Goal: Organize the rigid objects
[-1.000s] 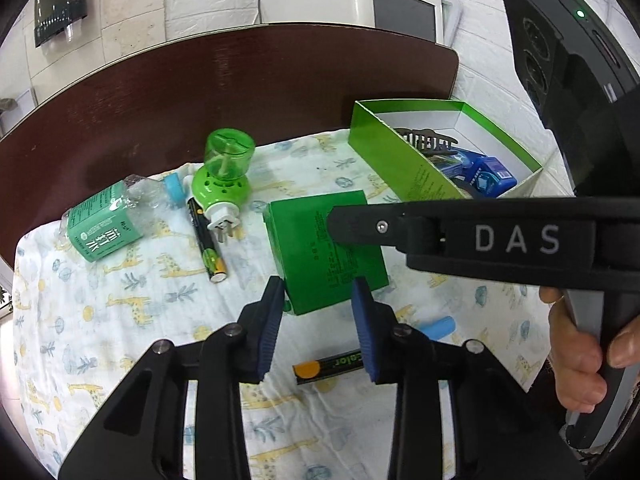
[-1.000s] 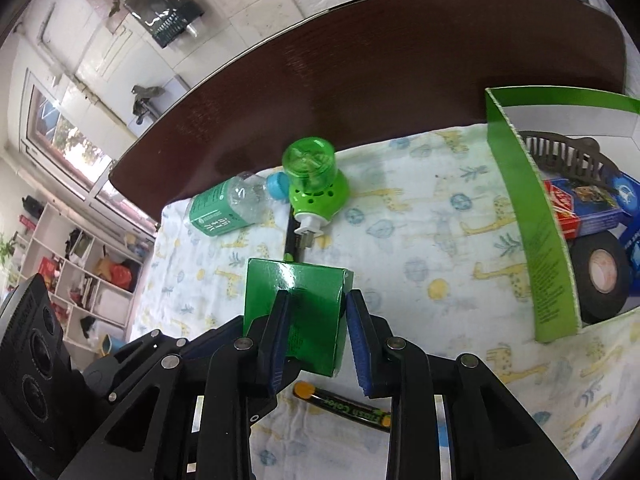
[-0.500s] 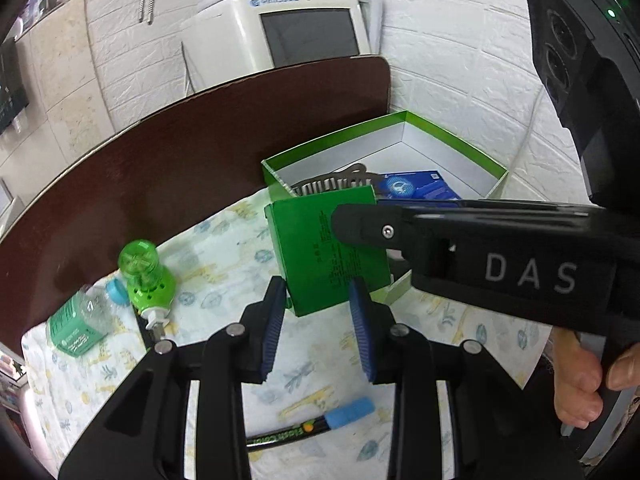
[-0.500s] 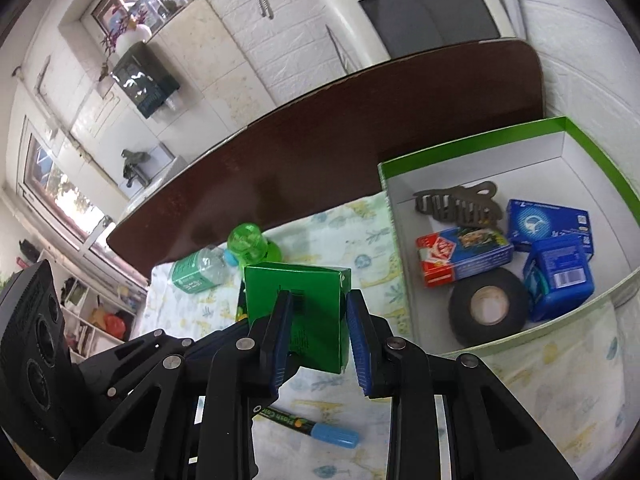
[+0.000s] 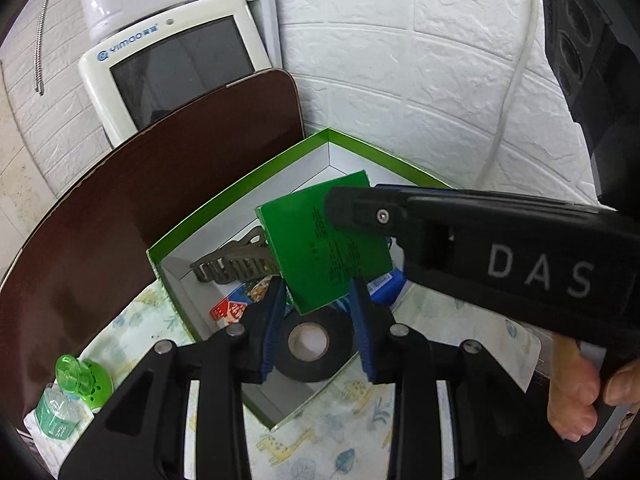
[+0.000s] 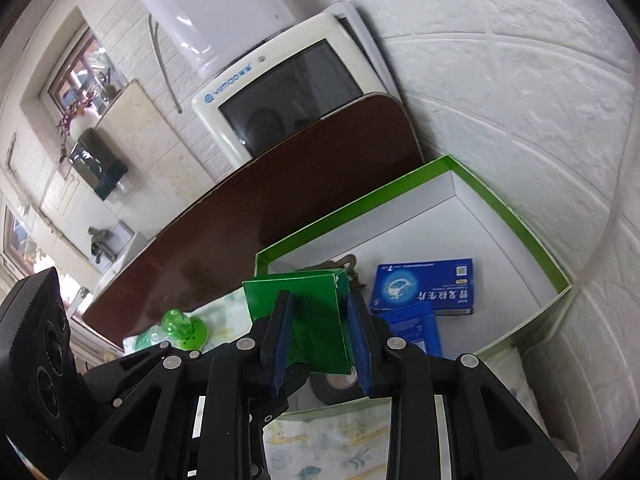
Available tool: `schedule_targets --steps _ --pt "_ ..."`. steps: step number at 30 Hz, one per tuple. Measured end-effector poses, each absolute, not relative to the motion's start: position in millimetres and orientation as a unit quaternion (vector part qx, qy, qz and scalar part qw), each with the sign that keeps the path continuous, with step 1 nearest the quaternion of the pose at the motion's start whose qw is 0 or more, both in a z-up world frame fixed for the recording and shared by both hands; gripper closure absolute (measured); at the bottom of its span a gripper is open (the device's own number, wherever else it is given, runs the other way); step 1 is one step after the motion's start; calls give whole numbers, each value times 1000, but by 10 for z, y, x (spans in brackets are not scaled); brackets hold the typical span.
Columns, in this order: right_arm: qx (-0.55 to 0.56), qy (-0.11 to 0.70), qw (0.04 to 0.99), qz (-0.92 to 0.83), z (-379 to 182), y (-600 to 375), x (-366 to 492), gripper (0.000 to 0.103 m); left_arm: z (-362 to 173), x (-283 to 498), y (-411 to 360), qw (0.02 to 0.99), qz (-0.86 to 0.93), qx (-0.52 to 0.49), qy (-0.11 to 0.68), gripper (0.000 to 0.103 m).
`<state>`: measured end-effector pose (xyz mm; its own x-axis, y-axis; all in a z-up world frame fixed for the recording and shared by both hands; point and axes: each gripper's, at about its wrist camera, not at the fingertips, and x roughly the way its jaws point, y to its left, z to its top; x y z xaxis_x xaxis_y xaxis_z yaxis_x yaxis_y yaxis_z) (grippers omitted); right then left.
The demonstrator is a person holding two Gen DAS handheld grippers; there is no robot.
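Note:
A flat green box [image 5: 324, 240] hangs tilted above an open white carton with a green rim [image 5: 240, 196]. My left gripper [image 5: 316, 296] is shut on the box's lower edge. The right gripper's finger [image 5: 360, 210] crosses the box from the right. In the right wrist view the green box [image 6: 308, 292] sits between the blue pads of my right gripper [image 6: 319, 300], which is shut on it. Inside the carton [image 6: 500, 208] lie a black tape roll [image 5: 308, 340], a brown hair clip [image 5: 232, 264], a red and blue pack [image 5: 232, 308] and two blue boxes [image 6: 424, 284].
A green plug-in device [image 5: 80, 376] and a green-labelled bottle [image 5: 56, 412] lie at the left on the giraffe-print cloth [image 5: 340, 432]. The brown table [image 5: 120, 208] runs behind. A white appliance with a screen [image 5: 172, 60] and a white wall stand close behind the carton.
Both grippers have carried the green box from the middle of the cloth to the right and a little up, over the carton. The marker pen has left the view.

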<state>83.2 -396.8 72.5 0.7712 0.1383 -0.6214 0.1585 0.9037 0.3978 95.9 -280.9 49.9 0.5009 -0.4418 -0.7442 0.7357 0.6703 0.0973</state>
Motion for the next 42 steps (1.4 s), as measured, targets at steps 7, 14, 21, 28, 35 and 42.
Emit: schedule_targets --steps 7,14,21,28,35,42 --pt "231 338 912 -16 618 -4296 966 72 316 1191 -3123 830 -346 210 384 72" --pt "258 350 900 -26 378 -4518 1094 72 230 1313 -3289 827 -341 220 390 72" --pt "257 350 900 -38 308 -4555 1152 72 141 1415 -3387 825 -337 227 392 72" --pt "254 354 899 -47 247 -4515 1153 72 111 1428 -3304 827 -331 228 393 72" --pt "255 350 900 -42 259 -4449 1071 72 117 1462 -3103 836 -304 215 404 71" --pt "210 349 913 -20 388 -4161 951 73 254 1458 -2622 862 -264 186 391 53"
